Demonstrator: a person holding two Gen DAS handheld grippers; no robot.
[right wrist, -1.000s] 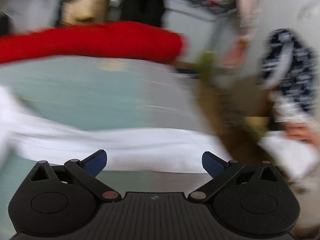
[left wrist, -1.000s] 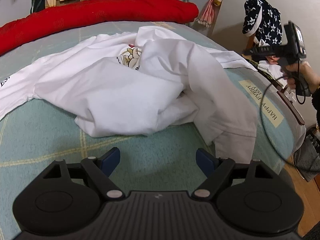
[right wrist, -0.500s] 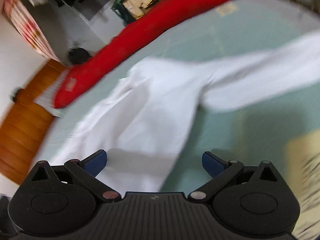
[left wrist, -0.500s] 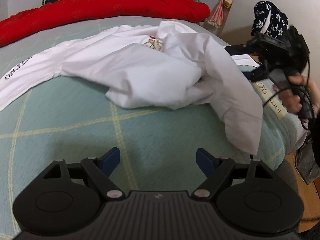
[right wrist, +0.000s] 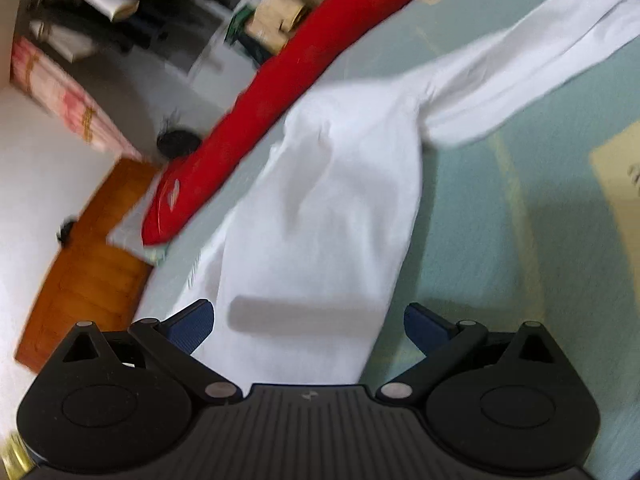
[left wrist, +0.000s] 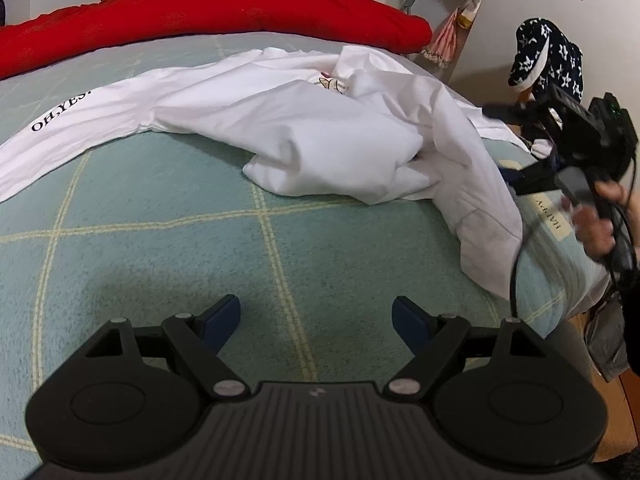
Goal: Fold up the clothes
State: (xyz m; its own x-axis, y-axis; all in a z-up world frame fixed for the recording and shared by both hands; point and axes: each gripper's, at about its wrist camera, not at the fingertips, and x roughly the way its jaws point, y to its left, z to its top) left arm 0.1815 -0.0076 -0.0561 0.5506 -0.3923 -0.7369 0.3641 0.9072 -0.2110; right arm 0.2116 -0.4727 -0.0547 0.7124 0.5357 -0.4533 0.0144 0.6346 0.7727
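A white shirt (left wrist: 320, 136) lies crumpled on the green checked bed cover (left wrist: 160, 240), one sleeve with black lettering stretched to the left. My left gripper (left wrist: 316, 314) hovers open over bare cover, short of the shirt. The right wrist view is rolled sideways: my right gripper (right wrist: 308, 322) is open just above a flat part of the white shirt (right wrist: 320, 216), nothing between its blue pads. In the left wrist view the right gripper (left wrist: 576, 148) shows at the bed's right edge, held by a hand (left wrist: 596, 224).
A long red cushion (left wrist: 208, 12) runs along the far side of the bed. A dark star-patterned garment (left wrist: 548, 56) sits on something at the right. Wooden floor (right wrist: 80, 268) lies beyond the bed edge. A cream label (left wrist: 556, 220) marks the cover's right side.
My left gripper has drifted sideways, so the shirt sits further right and away. My right gripper has rolled and swung from facing the room to looking down over the shirt.
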